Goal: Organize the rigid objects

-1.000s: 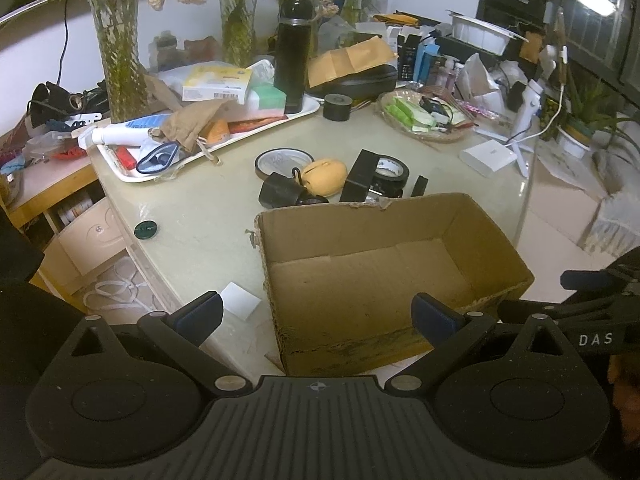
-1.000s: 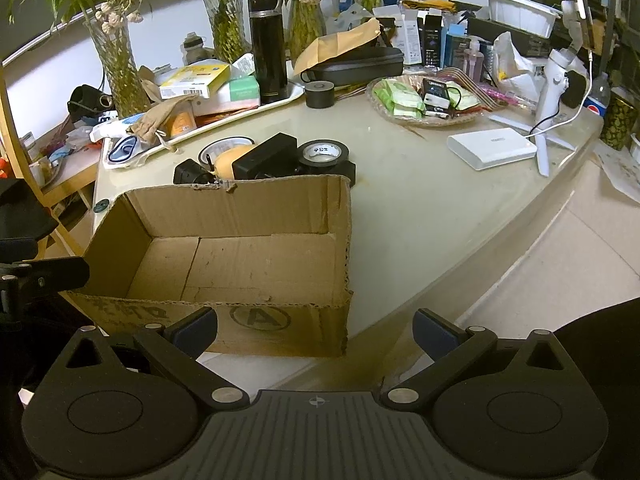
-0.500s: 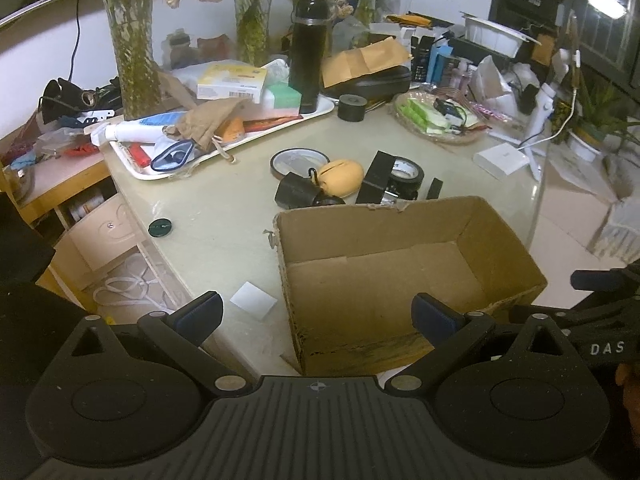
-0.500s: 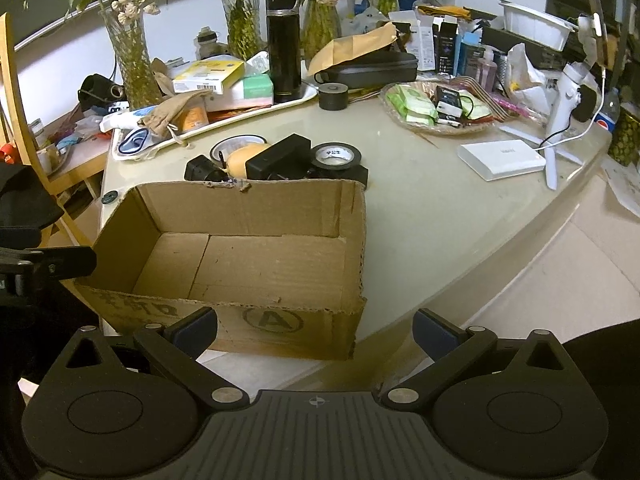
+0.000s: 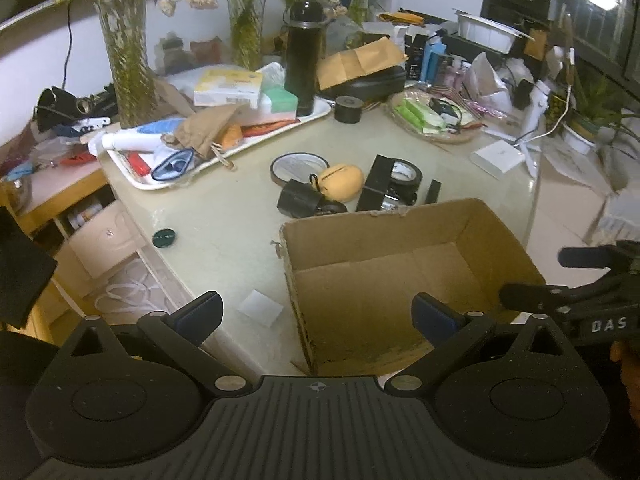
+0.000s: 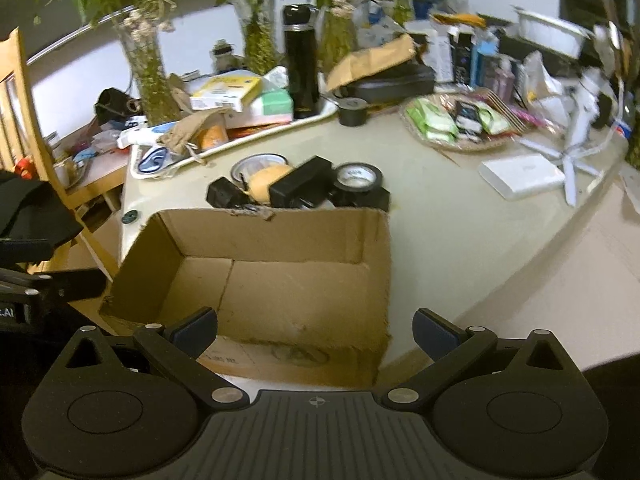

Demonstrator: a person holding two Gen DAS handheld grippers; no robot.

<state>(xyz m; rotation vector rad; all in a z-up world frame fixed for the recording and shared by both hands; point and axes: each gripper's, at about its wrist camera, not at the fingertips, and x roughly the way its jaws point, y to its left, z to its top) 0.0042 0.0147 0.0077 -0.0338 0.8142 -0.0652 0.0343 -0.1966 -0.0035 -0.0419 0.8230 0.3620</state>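
Fingers (image 5: 434, 314) spread, empty; corrugated rectangular cardboard box (image 5: 400, 280).

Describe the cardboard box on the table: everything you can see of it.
The cardboard box is brown corrugated board, open-topped, with nothing inside. Its rim is ragged, torn at the far wall, and a faint round printed mark shows on the near outer wall in the right wrist view. It sits upright at the near edge of the table, with small black items and a tape roll just behind it. Neither gripper touches it.
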